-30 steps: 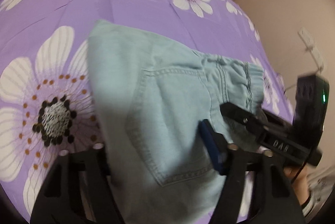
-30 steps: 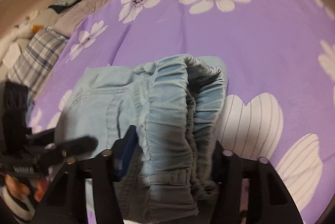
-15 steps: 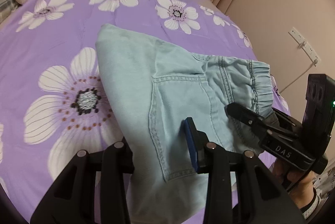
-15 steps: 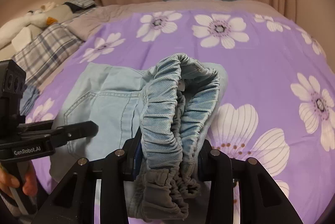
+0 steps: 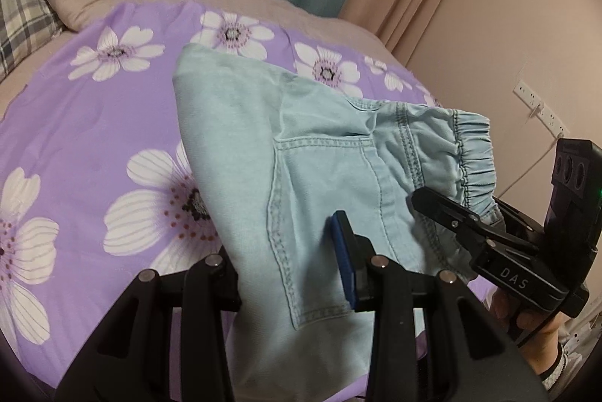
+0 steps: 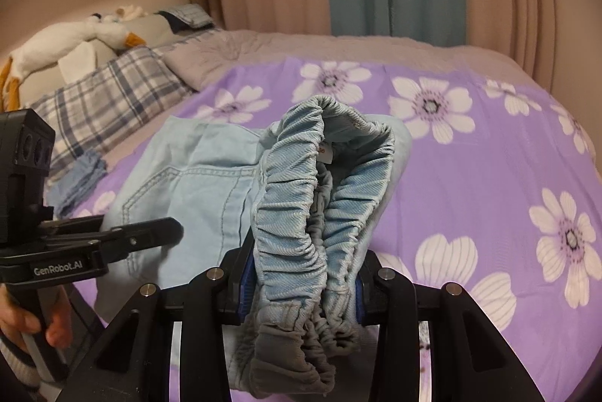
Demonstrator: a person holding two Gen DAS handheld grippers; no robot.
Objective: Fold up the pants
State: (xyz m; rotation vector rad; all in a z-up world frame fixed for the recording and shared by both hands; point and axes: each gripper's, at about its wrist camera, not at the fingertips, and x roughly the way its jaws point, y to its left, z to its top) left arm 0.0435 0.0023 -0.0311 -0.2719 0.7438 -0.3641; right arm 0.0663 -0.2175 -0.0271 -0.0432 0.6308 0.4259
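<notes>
Gathering ribbed elastic waistband (image 6: pixel 293 199), soft pale denim pants (image 5: pixel 240 146), floral sheet (image 5: pixel 82 116)

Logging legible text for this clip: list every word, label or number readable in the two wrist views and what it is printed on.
"DAS": on the side of the right hand-held gripper, left wrist view.
"GenRobot.AI": on the side of the left hand-held gripper, right wrist view.
White tag inside the pants waistband: red print, too small to read.

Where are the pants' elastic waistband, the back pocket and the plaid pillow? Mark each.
elastic waistband (image 6: pixel 289 199), right wrist view, gathered outer band.
back pocket (image 5: pixel 320 214), left wrist view, pocket panel's middle.
plaid pillow (image 6: pixel 113 101), right wrist view, top face.
</notes>
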